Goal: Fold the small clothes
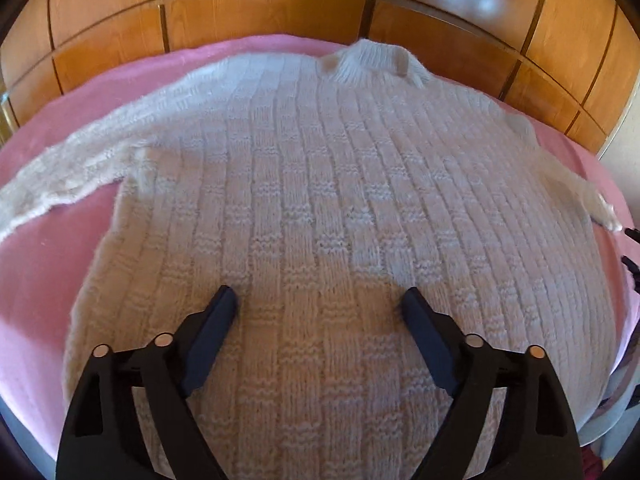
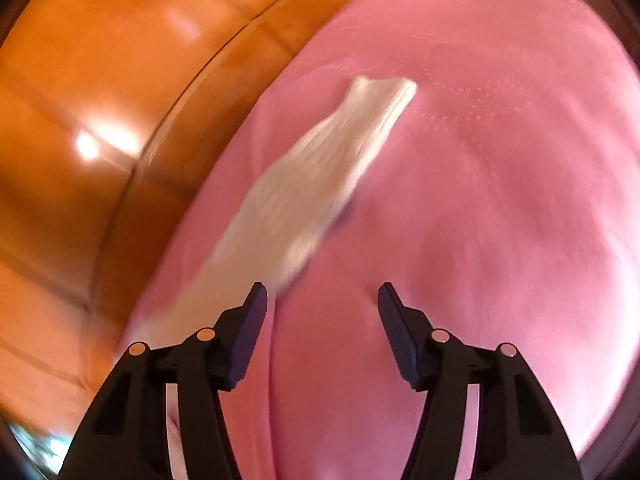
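Fingers (image 1: 218, 320) of the left gripper (image 1: 320, 300) stand wide apart, tilted down over the cream ribbed knitted sweater (image 1: 320, 184) spread flat on the pink bedcover (image 1: 48, 280), while the right gripper (image 2: 322, 294), empty and parted, hovers beside its blurred fluffy sleeve (image 2: 312, 184), glossy wooden panels (image 1: 260, 20) beyond

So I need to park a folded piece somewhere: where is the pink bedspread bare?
Bare pink bedspread lies right of the white knitted sweater's sleeve, and in a strip below its other sleeve. The sweater body fills the middle.
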Action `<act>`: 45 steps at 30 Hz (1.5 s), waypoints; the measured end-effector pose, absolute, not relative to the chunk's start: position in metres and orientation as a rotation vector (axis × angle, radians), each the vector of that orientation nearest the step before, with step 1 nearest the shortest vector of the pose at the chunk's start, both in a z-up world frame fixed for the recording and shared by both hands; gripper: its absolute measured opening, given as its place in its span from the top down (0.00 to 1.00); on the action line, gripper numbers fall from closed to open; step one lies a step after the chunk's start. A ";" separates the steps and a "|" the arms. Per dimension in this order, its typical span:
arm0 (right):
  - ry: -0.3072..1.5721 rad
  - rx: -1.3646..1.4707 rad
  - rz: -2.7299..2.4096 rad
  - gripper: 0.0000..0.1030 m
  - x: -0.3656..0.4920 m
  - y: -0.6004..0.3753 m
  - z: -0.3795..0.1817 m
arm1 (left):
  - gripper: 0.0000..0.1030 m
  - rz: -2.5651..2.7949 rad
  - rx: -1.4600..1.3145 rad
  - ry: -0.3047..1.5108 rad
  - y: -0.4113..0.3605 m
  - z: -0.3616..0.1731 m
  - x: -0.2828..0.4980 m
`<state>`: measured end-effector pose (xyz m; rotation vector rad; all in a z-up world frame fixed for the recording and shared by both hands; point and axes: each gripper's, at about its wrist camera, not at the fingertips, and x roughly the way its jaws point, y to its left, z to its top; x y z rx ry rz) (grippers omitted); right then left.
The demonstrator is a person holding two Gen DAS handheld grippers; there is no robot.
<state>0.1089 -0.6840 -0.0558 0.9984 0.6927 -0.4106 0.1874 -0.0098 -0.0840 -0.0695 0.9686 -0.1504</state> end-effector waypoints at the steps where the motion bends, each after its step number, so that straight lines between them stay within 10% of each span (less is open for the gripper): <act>1: 0.677 1.022 -0.438 0.44 0.116 -0.694 -0.060 | 0.15 -0.156 -0.073 0.976 -0.009 -0.084 0.190; 8: 0.673 0.962 -0.519 0.46 0.164 -0.719 -0.064 | 0.04 -0.149 -0.042 1.000 -0.020 -0.087 0.196; 10: 0.717 0.911 -0.539 0.59 0.179 -0.721 -0.062 | 0.04 -0.138 -0.039 1.001 -0.021 -0.087 0.198; 12: 0.778 0.868 -0.548 0.94 0.189 -0.725 -0.066 | 0.04 -0.139 -0.038 1.001 -0.021 -0.088 0.199; 34: 0.793 0.399 0.339 0.94 0.276 -0.355 0.046 | 0.04 -0.201 -0.294 0.979 0.020 -0.060 0.201; 36: 0.832 0.314 0.406 0.78 0.273 -0.310 0.035 | 0.04 -0.210 -0.306 0.950 0.028 -0.052 0.199; 38: 0.852 0.266 0.452 0.28 0.264 -0.279 0.028 | 0.06 -0.227 -0.333 0.930 0.037 -0.046 0.197; 45: 0.868 0.289 0.452 0.20 0.216 -0.276 0.015 | 0.26 -0.283 -0.414 0.948 0.049 -0.045 0.208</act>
